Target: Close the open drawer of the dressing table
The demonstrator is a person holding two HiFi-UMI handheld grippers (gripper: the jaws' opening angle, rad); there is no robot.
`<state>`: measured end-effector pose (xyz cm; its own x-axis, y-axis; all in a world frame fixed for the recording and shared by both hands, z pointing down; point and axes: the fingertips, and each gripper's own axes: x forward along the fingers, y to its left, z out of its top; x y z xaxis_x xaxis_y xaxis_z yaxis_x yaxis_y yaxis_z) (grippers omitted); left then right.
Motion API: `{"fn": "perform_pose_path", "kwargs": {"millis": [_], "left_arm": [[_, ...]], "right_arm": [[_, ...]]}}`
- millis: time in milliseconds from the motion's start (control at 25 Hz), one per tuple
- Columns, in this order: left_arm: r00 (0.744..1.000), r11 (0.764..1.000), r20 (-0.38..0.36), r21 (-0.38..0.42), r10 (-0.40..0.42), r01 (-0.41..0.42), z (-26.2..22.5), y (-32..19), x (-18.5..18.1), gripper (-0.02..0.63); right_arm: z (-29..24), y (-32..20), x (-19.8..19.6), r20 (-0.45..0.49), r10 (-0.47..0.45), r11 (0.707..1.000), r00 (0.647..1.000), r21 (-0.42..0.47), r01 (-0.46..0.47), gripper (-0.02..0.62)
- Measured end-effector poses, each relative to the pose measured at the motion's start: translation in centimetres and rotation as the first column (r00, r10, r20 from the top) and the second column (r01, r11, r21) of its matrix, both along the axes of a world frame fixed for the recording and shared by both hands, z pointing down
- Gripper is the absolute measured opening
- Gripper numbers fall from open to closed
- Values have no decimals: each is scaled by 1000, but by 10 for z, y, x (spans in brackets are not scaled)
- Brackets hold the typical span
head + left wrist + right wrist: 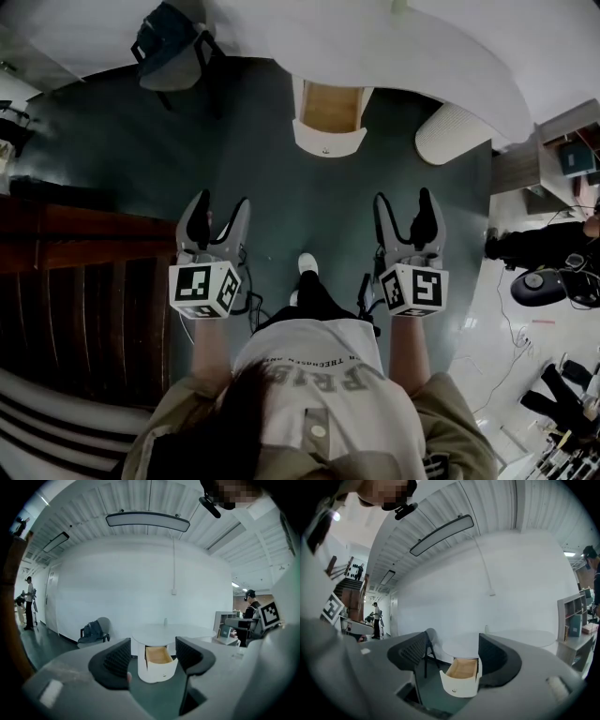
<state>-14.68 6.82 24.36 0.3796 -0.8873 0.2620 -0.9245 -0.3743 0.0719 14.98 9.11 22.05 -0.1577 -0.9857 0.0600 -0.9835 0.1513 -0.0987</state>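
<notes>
Head view: the drawer (330,117) sticks wide open out of the white bench (422,47), well apart from both grippers, so nothing's closed yet.

Left gripper view: the left gripper (220,208) has its jaws spread and empty.

Right gripper view: the right gripper (405,202) is the same, jaws spread. The drawer is probably empty.

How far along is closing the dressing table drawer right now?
Nothing looks done yet: the drawer stands pulled out of the white dressing table, wooden inside showing. In hand: the left gripper and right gripper, open and empty, point at it from well short. Left: reach the drawer front and push it shut.
</notes>
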Motion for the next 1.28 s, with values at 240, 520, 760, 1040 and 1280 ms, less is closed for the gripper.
{"fn": "perform_pose_path", "kwargs": {"millis": [240, 520, 760, 1040, 1280], "left_arm": [[1000, 999, 1, 32, -11, 11, -22, -45, 12, 305], [999, 998, 14, 48, -48, 47, -29, -70, 17, 305], [998, 997, 30, 49, -53, 52, -31, -90, 11, 305], [999, 999, 34, 29, 13, -14, -15, -129, 5, 305], [996, 996, 32, -1, 88, -88, 3, -177, 3, 305]], "right_arm": [[-18, -49, 3, -40, -41, 998, 998, 35, 42, 340], [-16, -89, 2, -102, -98, 993, 990, 55, 104, 337], [4, -112, -7, -171, -129, 990, 977, 27, 135, 337], [38, -134, -23, -215, -110, 994, 970, -32, 106, 337], [60, -158, -37, -205, -49, 997, 977, -63, 37, 337]]}}
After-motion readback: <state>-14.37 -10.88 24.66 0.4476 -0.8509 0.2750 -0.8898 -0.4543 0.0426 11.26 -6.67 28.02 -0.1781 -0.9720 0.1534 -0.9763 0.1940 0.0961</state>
